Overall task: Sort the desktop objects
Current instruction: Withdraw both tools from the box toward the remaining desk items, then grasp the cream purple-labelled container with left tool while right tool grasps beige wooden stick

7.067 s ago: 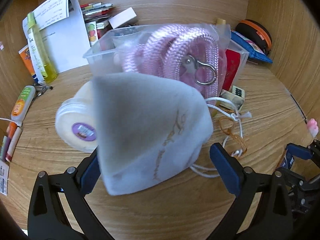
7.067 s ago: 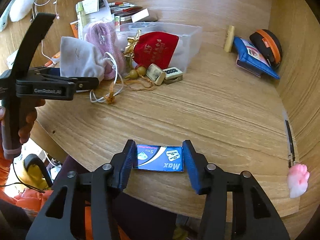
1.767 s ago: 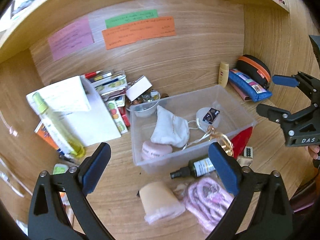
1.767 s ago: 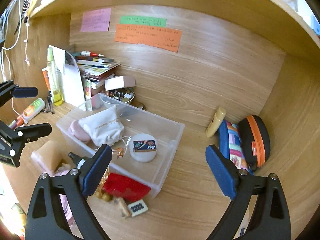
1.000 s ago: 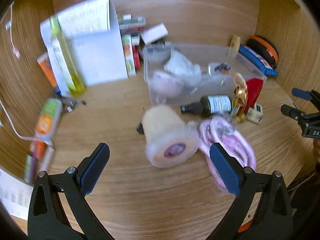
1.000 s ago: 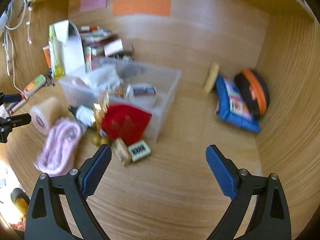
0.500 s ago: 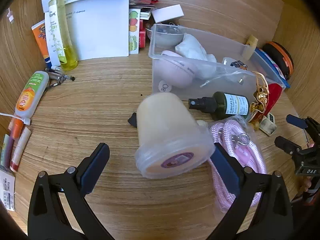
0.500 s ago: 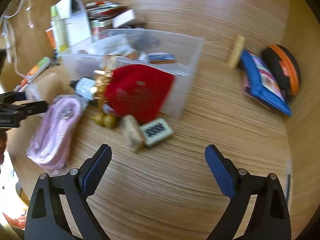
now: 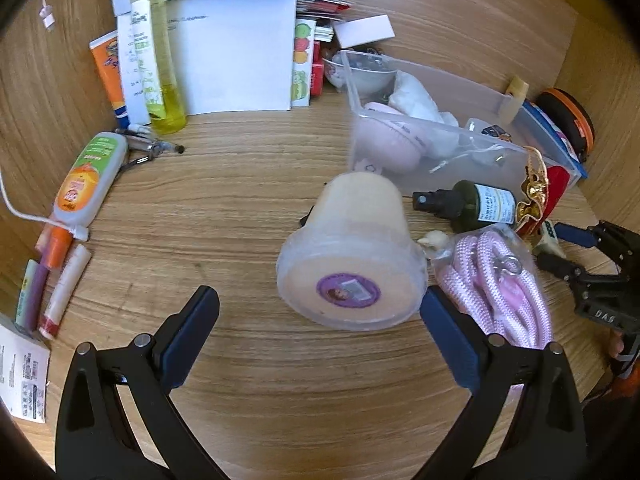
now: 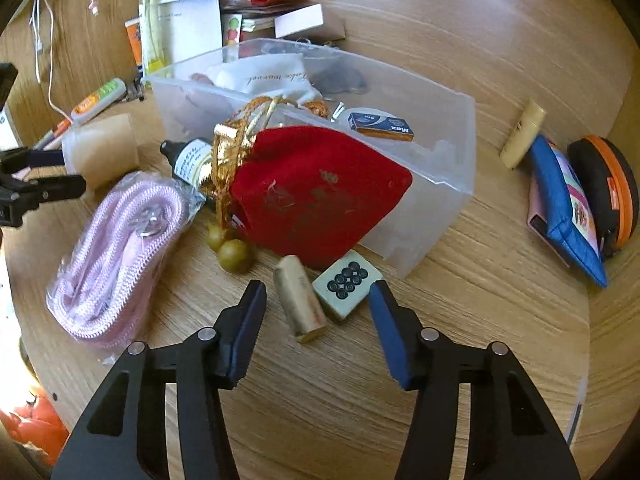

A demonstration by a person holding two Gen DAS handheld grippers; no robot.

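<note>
A cream plastic tub (image 9: 352,256) lies on its side on the wooden desk, just ahead of my left gripper (image 9: 320,324), which is open and not touching it. Right of the tub are a bagged pink rope (image 9: 496,292) and a dark spray bottle (image 9: 468,204). My right gripper (image 10: 318,304) is low over the desk with its jaws closing. A mahjong tile (image 10: 346,282) and a small gold cylinder (image 10: 300,300) sit between them, and the pads do not press on either. Behind these, a red pouch (image 10: 316,196) leans on the clear bin (image 10: 452,128).
A yellow-green bottle (image 9: 154,60), papers and an orange tube (image 9: 86,180) crowd the back left. At the back right of the bin lie a blue pouch (image 10: 560,200), an orange-rimmed black case (image 10: 608,184) and a small cream tube (image 10: 522,132). Pens (image 9: 60,280) lie at the left edge.
Both grippers have dropped closer to the desk. The right jaws have narrowed from wide open around the tile and cylinder. The tub now sits nearer to the left fingers.
</note>
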